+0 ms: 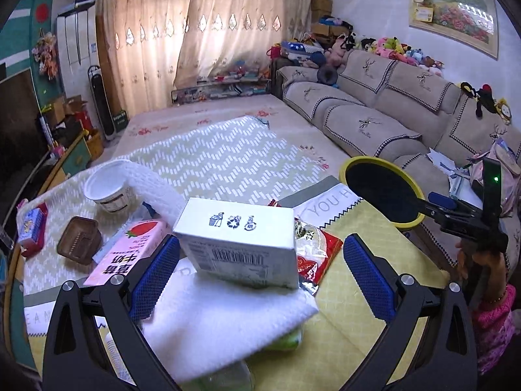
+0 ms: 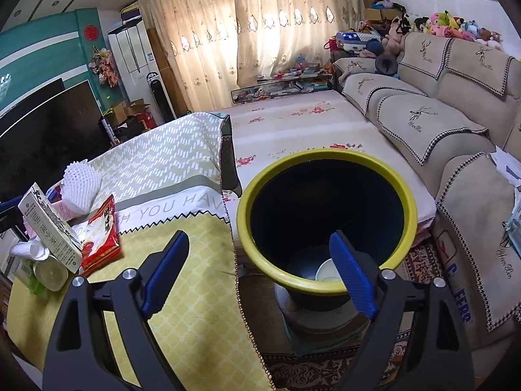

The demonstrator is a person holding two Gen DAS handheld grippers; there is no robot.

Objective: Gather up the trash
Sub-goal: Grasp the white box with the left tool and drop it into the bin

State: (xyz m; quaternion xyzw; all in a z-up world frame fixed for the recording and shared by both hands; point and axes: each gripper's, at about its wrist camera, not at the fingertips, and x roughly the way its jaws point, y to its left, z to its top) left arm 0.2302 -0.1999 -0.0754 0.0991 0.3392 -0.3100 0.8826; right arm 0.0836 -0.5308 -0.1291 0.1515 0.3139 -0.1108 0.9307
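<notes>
Bench [image 2: 195,293] under yellow cloth; yellow-rimmed bin [image 2: 325,215] stands on floor just beside its edge, a white cup [image 2: 327,270] at its bottom. Trash pile on bench: white carton [image 1: 237,231] tilted atop white foam sheet [image 1: 221,322], red wrapper [image 1: 317,257] beside. Left gripper [image 1: 260,277] jaws apart around carton, not touching; right gripper [image 2: 257,273] jaws apart, empty, over bin rim.
</notes>
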